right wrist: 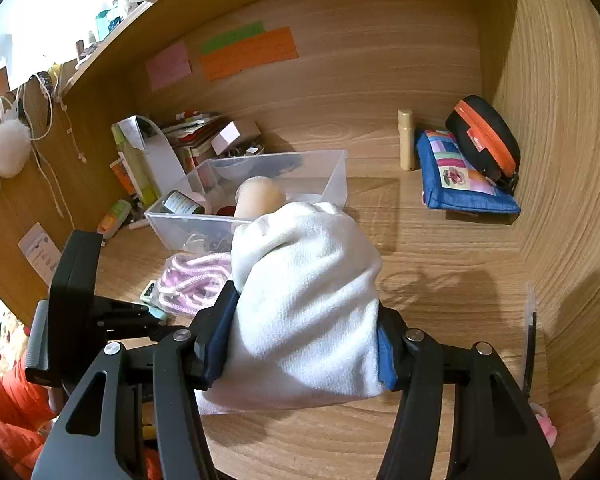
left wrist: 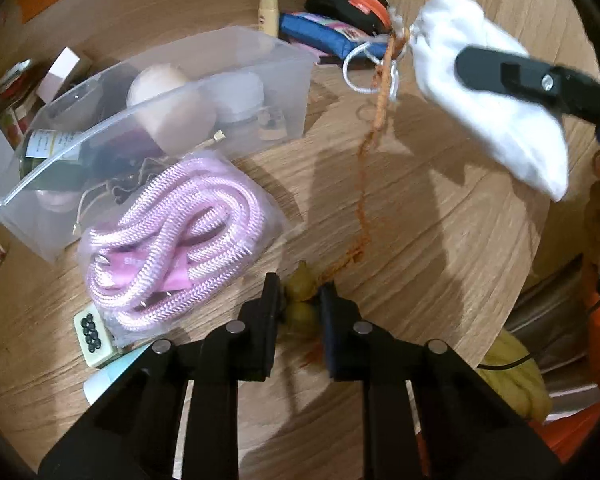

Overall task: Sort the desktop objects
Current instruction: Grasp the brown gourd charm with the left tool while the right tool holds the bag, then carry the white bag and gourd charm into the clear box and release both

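- Soft white fleece pouch (right wrist: 304,312) is clamped between the jaws of the right gripper (right wrist: 300,344); it is held above the wood-grain desk (right wrist: 440,248), bulging and rounded; its drawstring neck trails a frayed orange cord (left wrist: 384,80)
- Small yellow-green lumpy thing (left wrist: 300,300) is pinched by the left gripper (left wrist: 300,304) at the cord's lower end
- Braided pink rope (left wrist: 172,240) is seen bagged in clear plastic beside a translucent plastic box (left wrist: 228,76)

Wooden desk (right wrist: 440,264), clear bin (right wrist: 336,176), bagged pink rope (left wrist: 168,240), blue pouch (right wrist: 460,180)
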`<state>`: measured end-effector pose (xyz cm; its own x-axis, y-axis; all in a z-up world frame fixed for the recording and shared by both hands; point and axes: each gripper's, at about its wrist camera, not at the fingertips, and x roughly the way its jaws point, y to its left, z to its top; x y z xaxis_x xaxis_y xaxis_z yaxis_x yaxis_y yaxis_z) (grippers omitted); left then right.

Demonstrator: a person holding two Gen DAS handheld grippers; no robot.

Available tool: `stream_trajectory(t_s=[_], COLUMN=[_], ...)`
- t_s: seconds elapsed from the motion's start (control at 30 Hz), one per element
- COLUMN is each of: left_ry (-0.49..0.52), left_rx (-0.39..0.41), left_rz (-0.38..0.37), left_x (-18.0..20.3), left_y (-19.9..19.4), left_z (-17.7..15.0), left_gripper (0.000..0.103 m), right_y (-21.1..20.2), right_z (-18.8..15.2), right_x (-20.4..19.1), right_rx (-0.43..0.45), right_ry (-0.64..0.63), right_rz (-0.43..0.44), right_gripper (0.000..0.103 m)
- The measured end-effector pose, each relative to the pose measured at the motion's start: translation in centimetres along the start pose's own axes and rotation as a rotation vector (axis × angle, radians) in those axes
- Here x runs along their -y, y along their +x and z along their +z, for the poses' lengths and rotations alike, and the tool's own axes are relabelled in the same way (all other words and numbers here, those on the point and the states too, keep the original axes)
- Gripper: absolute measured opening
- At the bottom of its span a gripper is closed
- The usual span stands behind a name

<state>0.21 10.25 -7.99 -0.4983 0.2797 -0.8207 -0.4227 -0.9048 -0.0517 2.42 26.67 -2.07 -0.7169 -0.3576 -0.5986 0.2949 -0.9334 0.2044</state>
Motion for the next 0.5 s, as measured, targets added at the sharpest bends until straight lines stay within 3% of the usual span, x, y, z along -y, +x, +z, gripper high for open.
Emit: stream_trajectory(t_s=[0.5], left_ry=[-0.098], left_rx=[0.274], left_rz=[0.041], left_x=[-4.4], left_y=[-8.5], left_z=[2.9], left_gripper=[0.018], right_y=[1.9], right_z=[3.7], right_x=[-1.6], right_rx=[0.026], right_ry=[0.008], right_rz=[0.036], right_gripper=[0.054])
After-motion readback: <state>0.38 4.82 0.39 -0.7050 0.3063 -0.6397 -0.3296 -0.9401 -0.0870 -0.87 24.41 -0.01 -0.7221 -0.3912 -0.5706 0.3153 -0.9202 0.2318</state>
